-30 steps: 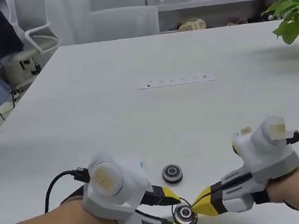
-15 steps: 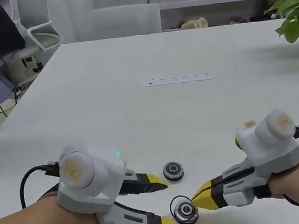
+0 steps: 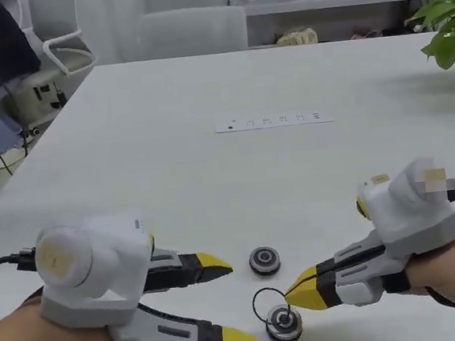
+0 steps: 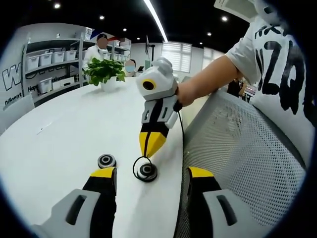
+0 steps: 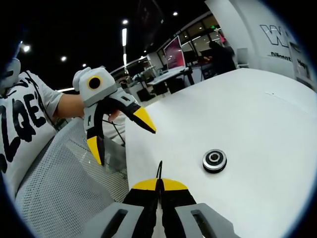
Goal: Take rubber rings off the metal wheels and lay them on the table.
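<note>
Two small metal wheels lie near the front edge of the white table (image 3: 211,164). One wheel (image 3: 283,324) (image 4: 147,171) sits between the grippers; the other wheel (image 3: 264,260) (image 4: 106,160) (image 5: 214,160) lies just beyond, with its rubber ring on. My right gripper (image 3: 297,294) (image 4: 150,147) (image 5: 159,186) is shut on a thin black rubber ring (image 3: 256,297) (image 4: 134,167) (image 5: 159,169), which loops loosely beside the near wheel. To the left of both wheels my left gripper (image 3: 230,301) (image 4: 151,173) (image 5: 121,138) stands open and holds nothing.
A white socket strip (image 3: 273,121) lies flat at the table's middle. A potted plant (image 3: 447,20) stands at the far right and a chair (image 3: 190,31) behind the far edge. A mesh chair seat (image 4: 237,148) is close to the table's front edge.
My left gripper has let go of the near wheel, opened and drawn back to the left. The ring has come loose from that wheel, still pinched in the right gripper.
</note>
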Tool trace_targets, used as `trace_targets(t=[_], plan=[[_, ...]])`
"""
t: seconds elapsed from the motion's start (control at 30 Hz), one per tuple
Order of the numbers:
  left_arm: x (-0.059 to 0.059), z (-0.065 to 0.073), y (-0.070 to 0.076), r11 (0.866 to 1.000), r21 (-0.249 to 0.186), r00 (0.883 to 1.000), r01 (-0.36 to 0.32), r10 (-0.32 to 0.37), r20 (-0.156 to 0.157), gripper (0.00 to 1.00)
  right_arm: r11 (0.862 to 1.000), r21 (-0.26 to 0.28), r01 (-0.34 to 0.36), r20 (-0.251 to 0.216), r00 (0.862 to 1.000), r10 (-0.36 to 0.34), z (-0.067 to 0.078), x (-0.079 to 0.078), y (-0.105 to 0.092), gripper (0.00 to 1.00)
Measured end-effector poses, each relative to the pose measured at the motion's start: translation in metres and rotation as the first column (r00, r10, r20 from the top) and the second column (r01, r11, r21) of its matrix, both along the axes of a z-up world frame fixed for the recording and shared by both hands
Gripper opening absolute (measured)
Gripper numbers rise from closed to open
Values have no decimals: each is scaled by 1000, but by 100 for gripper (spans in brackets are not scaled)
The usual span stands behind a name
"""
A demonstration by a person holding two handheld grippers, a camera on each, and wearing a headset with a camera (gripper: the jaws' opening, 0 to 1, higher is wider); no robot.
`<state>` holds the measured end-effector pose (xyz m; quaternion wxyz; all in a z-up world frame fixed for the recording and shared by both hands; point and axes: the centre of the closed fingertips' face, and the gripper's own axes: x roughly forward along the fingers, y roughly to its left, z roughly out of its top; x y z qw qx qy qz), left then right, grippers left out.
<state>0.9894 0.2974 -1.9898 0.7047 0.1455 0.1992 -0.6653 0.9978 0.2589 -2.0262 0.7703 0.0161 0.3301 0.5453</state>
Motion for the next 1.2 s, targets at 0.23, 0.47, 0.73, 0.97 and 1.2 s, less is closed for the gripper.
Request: trace_targets(t=[0.23, 0.47, 0.73, 0.97, 1.2], plan=[[6, 1, 17, 999, -3, 999, -45, 45, 0, 56, 1000, 4, -18, 3, 1000, 18, 2, 5, 13, 0], [10, 5, 29, 997, -10, 997, -81, 82, 1, 59, 1000, -2, -31, 6, 999, 31, 2, 10, 22, 0], [11, 6, 39, 994, -13, 994, -110, 110, 1, 60, 999, -14, -42, 2, 999, 42, -5, 12, 31, 0], [10, 6, 45, 992, -9, 992, -125, 125, 1, 61, 999, -29, -44, 1, 999, 44, -13, 14, 37, 0], [10, 8, 50, 990, -12, 990, -142, 142, 2, 61, 998, -45, -44, -5, 999, 44, -22, 14, 41, 0]])
